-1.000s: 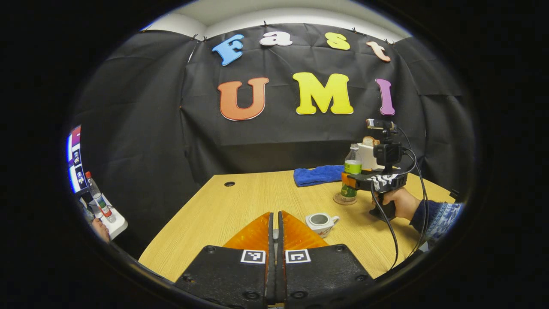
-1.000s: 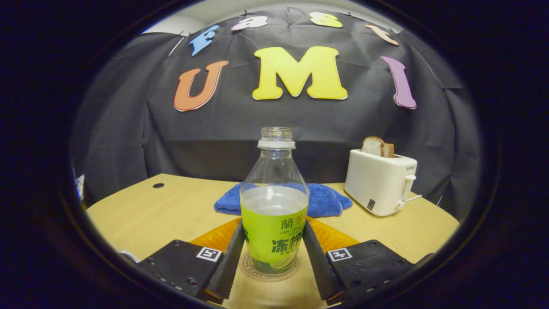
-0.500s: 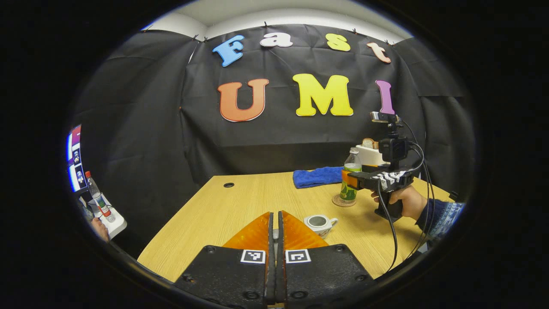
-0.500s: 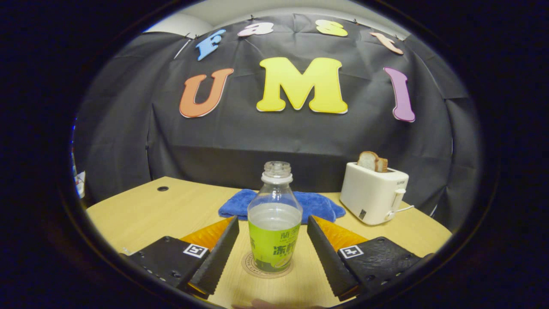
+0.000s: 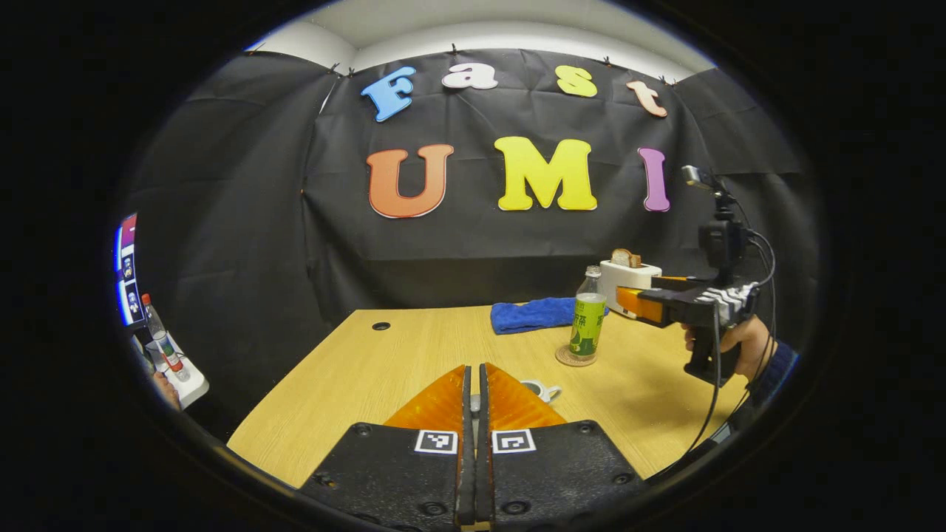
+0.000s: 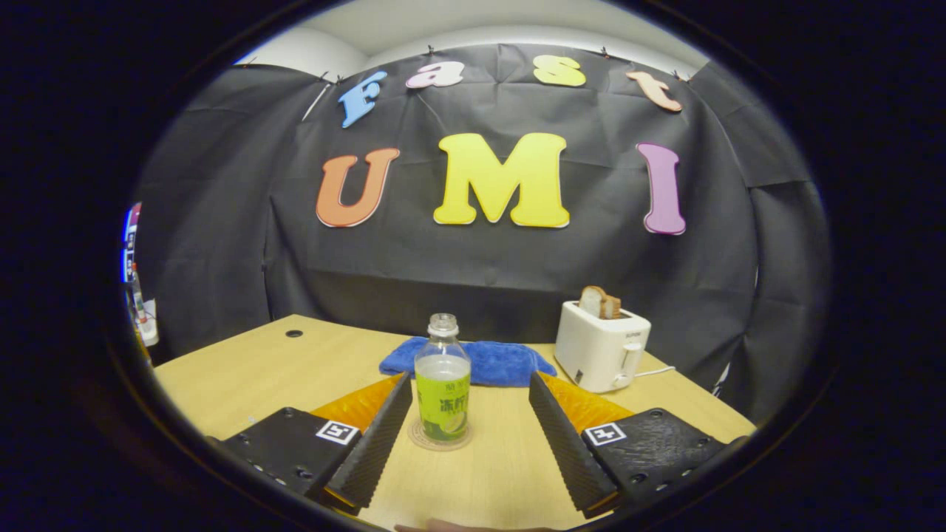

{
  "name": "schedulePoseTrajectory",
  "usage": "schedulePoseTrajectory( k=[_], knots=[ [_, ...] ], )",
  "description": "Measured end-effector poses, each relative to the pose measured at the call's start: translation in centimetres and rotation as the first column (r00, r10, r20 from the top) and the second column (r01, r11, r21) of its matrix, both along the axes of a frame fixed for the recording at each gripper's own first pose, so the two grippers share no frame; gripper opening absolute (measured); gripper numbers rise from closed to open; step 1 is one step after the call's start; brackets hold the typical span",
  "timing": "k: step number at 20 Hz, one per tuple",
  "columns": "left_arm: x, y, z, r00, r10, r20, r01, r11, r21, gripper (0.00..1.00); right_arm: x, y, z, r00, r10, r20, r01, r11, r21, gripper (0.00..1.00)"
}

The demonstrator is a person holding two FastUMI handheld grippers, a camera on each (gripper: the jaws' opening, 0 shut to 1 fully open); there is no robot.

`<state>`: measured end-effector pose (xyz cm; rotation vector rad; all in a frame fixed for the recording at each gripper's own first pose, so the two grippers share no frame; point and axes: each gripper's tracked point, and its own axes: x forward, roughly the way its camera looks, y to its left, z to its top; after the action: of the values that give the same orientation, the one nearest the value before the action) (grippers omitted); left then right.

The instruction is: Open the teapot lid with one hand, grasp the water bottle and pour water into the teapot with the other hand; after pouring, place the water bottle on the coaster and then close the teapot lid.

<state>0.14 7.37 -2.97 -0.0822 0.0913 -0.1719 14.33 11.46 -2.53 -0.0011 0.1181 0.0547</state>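
The light wood-grain table (image 6: 244,373) stands inside a booth walled with black cloth (image 6: 222,244); a round cable hole (image 6: 294,333) sits near its far left corner. A pale ceiling band (image 5: 517,29) shows above the cloth.

A white two-slot toaster (image 6: 600,351) with bread slices (image 6: 597,301) in it stands at the table's far right edge. A blue folded towel (image 6: 484,360) lies along the far edge, just left of the toaster.

In the left gripper view, a hand (image 5: 739,343) in a dark patterned sleeve (image 5: 772,366) holds the right gripper (image 5: 628,301) by its pistol grip above the table's right side, level, fingers pointing toward the bottle and clear of it. In the right gripper view, the right gripper (image 6: 470,414) has its fingers spread wide, with the bottle standing beyond them in the gap, untouched.

The left gripper (image 5: 473,399) has its fingers pressed together at the near edge; whether anything sits between the tips cannot be told.

The clear plastic water bottle with a green label (image 6: 442,391) stands upright, uncapped, long axis vertical, on a round brown coaster (image 6: 440,442) mid-table, in front of the towel. It is partly filled.

The small white ceramic teapot (image 5: 541,390) sits nearer the near edge, well apart from the bottle and partly hidden behind the left gripper's fingers; its handle points right.
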Motion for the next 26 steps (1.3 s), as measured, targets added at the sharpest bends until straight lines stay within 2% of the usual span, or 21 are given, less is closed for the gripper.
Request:
schedulePoseTrajectory(
  k=[2, 3, 6, 9, 12, 17, 20, 25, 26],
  knots=[
    [0.1, -0.6, 0.0, 1.000, -0.006, 0.000, 0.006, 1.000, -0.005, 0.03, -2.2, -1.3, -0.2, 1.000, 0.000, 0.011, 0.000, 1.000, -0.021, 0.92],
    [0.2, -0.9, -0.1, 1.000, -0.005, -0.002, 0.005, 1.000, -0.010, 0.03, -3.3, -2.3, -0.5, 1.000, -0.006, 0.012, 0.006, 0.999, -0.041, 0.97],
    [0.4, -1.8, 0.4, 1.000, 0.012, 0.000, -0.012, 0.999, -0.048, 0.03, -5.4, -6.1, 0.0, 0.997, -0.064, 0.040, 0.065, 0.998, -0.012, 0.95],
    [0.5, -3.9, 0.6, 1.000, 0.000, 0.013, 0.001, 0.998, -0.058, 0.04, -7.1, -9.7, 0.0, 0.993, -0.107, 0.058, 0.109, 0.994, -0.029, 0.95],
    [1.1, -5.8, 0.1, 1.000, -0.022, 0.014, 0.023, 0.998, -0.057, 0.04, -8.4, -11.8, -0.6, 0.992, -0.115, 0.060, 0.118, 0.992, -0.050, 0.95],
    [4.9, -7.6, -2.0, 0.999, -0.041, 0.008, 0.041, 0.996, -0.084, 0.04, -8.9, -13.7, -1.5, 0.995, -0.072, 0.073, 0.079, 0.992, -0.098, 0.95],
    [8.0, -7.7, -4.3, 0.999, -0.028, -0.033, 0.025, 0.996, -0.088, 0.03, -8.9, -13.4, -2.4, 0.997, -0.038, 0.060, 0.042, 0.997, -0.071, 0.94],
    [12.1, -8.5, -5.5, 0.999, -0.039, -0.008, 0.037, 0.991, -0.127, 0.04, -8.7, -14.1, -2.8, 0.998, -0.014, 0.067, 0.018, 0.998, -0.057, 0.95],
    [12.7, -8.5, -6.1, 0.999, -0.034, -0.010, 0.032, 0.992, -0.124, 0.04, -8.7, -14.5, -2.8, 0.997, -0.014, 0.069, 0.018, 0.998, -0.055, 0.92]
  ],
)
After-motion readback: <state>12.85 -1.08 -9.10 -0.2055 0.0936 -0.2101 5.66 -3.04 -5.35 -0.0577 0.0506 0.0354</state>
